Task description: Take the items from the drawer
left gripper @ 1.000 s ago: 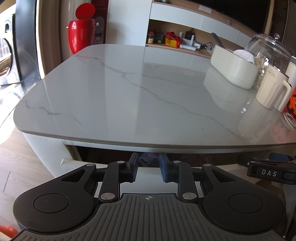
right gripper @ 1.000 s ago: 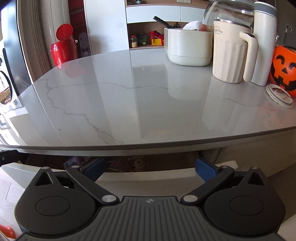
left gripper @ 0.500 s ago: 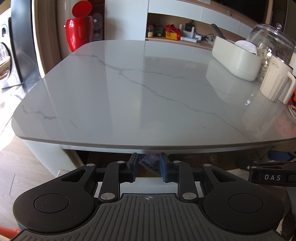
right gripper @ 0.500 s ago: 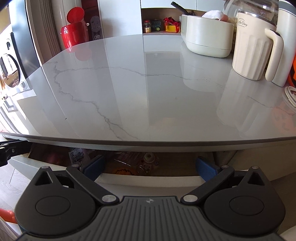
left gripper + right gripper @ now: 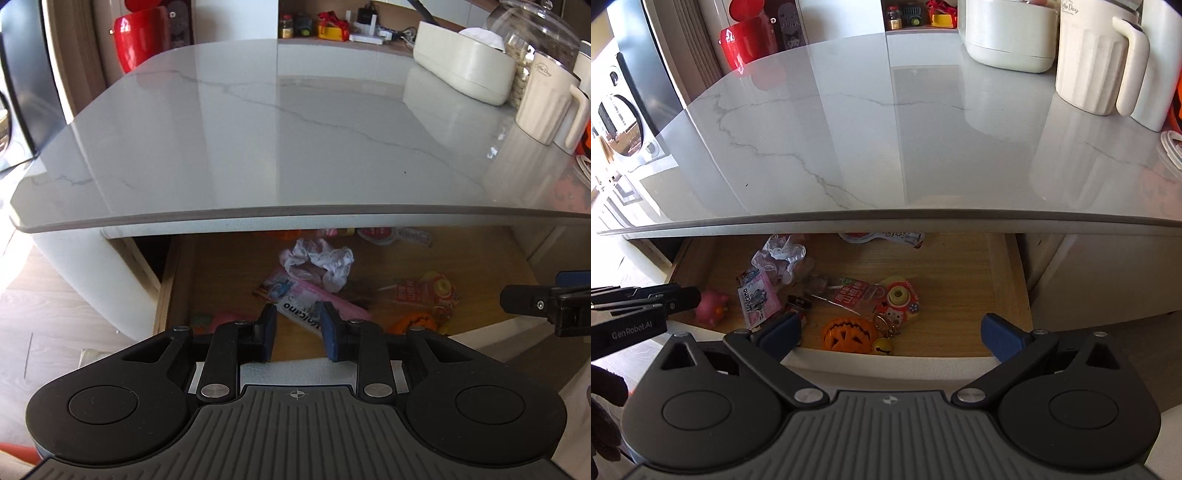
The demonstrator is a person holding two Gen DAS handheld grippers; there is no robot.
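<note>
Under marble tabletop (image 5: 295, 147), open drawer (image 5: 960, 266)

The open drawer (image 5: 964, 266) is set under the front edge of the tabletop (image 5: 886, 129). In the drawer, a crumpled wrapper (image 5: 779, 254) lies at the back left, a packet (image 5: 757, 301) just before it, and a toy figure (image 5: 711, 306) to its left. A pumpkin (image 5: 849, 334) lies at the front, a bell (image 5: 882, 346) touching its right side. 2 jugs (image 5: 1086, 59) are placed on the tabletop's far right.
</note>
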